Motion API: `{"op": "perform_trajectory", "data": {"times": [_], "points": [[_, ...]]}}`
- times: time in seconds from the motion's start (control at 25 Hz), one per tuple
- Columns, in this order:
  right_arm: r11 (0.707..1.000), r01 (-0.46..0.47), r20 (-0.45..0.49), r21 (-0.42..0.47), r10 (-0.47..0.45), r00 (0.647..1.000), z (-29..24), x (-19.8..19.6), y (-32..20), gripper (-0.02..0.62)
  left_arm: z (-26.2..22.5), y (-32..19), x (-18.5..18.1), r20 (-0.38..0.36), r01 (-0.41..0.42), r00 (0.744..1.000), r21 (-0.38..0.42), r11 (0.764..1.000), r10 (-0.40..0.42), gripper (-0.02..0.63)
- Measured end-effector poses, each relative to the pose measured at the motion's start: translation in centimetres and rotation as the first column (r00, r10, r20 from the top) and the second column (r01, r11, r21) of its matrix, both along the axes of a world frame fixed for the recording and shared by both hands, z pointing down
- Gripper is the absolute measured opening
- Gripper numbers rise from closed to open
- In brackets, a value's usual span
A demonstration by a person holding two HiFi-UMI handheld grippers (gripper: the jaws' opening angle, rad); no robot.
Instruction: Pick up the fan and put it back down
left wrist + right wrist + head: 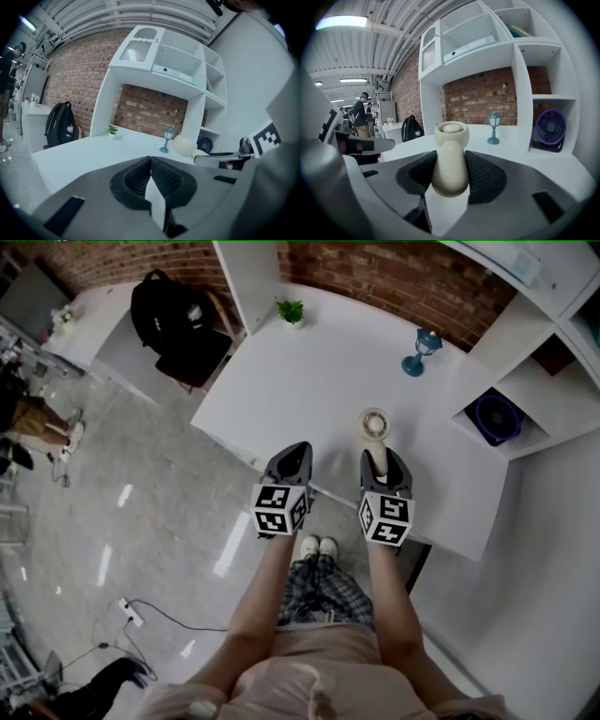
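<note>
The right claw (450, 157) is partly closed on the fan (451, 150). Its ribbed pads press on either side of the cream handle, whose rounded end lies back between the jaws. The fan's round head sticks out just past the jaw tips, facing away from the claw, over the white table (309, 381). Whether the fan touches the tabletop I cannot tell.

Ahead of this claw and a little to its right, a small blue lamp (493, 126) stands on the table, well apart from the fan. Further right, a purple fan (551, 127) sits in a low compartment of the white shelf (520, 93). Beyond both runs a brick wall (483, 96).

The left claw (151, 161) is just beside the right claw, on its left. Its jaws are together with nothing between them, and its tips are just over the table's near edge. Ahead of it and to its left, a potted plant (112, 130) stands at the table's far side. A black backpack (61, 129) sits well off to its left, past the table's end.
</note>
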State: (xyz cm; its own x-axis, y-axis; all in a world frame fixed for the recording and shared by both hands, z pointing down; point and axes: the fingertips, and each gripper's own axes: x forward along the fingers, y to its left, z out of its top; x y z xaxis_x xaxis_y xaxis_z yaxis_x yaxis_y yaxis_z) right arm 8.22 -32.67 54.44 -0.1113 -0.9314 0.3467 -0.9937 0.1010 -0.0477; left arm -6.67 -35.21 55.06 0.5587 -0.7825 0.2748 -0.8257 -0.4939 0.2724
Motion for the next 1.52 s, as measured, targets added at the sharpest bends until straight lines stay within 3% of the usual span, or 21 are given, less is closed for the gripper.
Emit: {"op": "perform_trajectory", "data": {"times": [0.36,0.84,0.96,1.04,1.32,1.52], "points": [[0.982,-0.001,-0.004,-0.189,0.0,1.0,8.1,0.6,-0.4,0.201,4.7,0.1,1.0,0.016,-0.004,1.0,-0.092,0.996,0.005,0.028],[0.905,0.043,-0.001,-0.424,-0.048,0.999,13.4,-0.1,0.6,0.216,5.8,-0.4,0.2,0.015,0.026,1.0,-0.117,0.993,-0.025,0.028],[0.891,0.078,0.024,-0.448,-0.075,0.997,13.9,-0.6,0.6,0.397,5.9,-0.5,0.2,0.015,0.029,1.0,-0.119,0.992,-0.028,0.028],[0.889,0.089,0.042,-0.449,-0.078,0.996,14.0,-0.6,0.6,0.46,6.0,-0.6,0.3,0.017,0.031,0.999,-0.119,0.992,-0.029,0.028],[0.901,0.107,0.063,-0.421,-0.088,0.994,12.9,0.0,0.4,0.476,5.8,-1.0,1.0,0.023,0.032,0.999,-0.116,0.993,-0.029,0.028],[0.938,0.103,0.078,-0.33,-0.081,0.994,9.4,1.2,0.2,0.455,4.4,-1.3,0.8,0.031,0.022,0.999,-0.092,0.995,-0.019,0.028]]}}
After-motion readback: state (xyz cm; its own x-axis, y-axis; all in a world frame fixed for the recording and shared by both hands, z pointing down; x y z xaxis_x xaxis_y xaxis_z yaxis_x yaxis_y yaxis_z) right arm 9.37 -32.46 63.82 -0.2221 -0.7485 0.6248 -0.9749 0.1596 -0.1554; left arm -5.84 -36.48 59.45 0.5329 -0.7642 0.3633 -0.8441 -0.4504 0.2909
